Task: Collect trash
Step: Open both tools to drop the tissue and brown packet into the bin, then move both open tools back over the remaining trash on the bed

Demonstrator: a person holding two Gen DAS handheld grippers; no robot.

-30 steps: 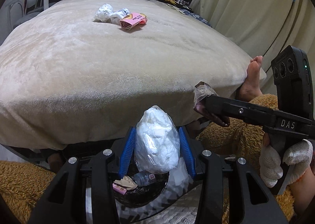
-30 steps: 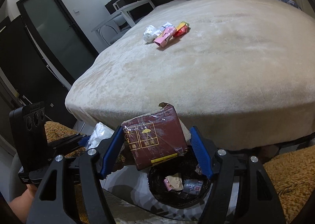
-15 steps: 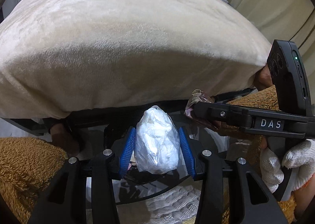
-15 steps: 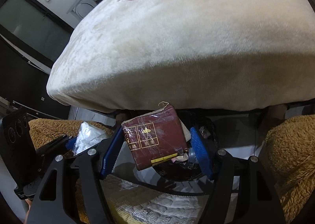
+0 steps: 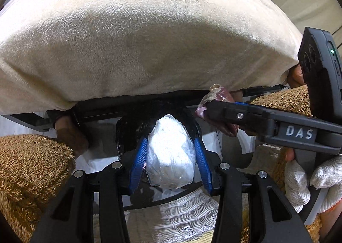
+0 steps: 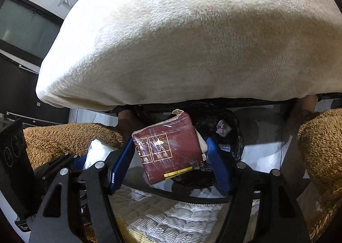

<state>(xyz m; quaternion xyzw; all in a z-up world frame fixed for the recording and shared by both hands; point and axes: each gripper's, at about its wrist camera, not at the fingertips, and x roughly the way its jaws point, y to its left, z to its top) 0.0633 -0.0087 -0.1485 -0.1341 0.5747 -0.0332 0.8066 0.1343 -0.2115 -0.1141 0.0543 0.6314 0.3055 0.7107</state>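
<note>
My left gripper [image 5: 170, 151] is shut on a crumpled white plastic bag [image 5: 171, 153], which hangs over the black-lined trash bin [image 5: 126, 127] on the floor below the bed edge. My right gripper [image 6: 170, 153] is shut on a dark red wrapped packet [image 6: 168, 149] with gold print, tilted above the same trash bin [image 6: 230, 131], where some wrappers lie inside. In the left wrist view the right gripper [image 5: 215, 110] comes in from the right with the red packet [image 5: 222, 96] at its tip. The white bag [image 6: 96, 151] shows at lower left in the right wrist view.
The cream blanket of the bed [image 5: 149, 29] overhangs just above the bin. Brown fuzzy trouser legs [image 5: 27, 164] flank the bin on both sides, and a white-gloved hand [image 5: 310, 176] holds the right gripper. A pale patterned mat [image 6: 171, 217] lies in front.
Both grippers have sunk and tipped downward toward the bin, each still holding its item. The top of the bed and the trash on it have slid out of view.
</note>
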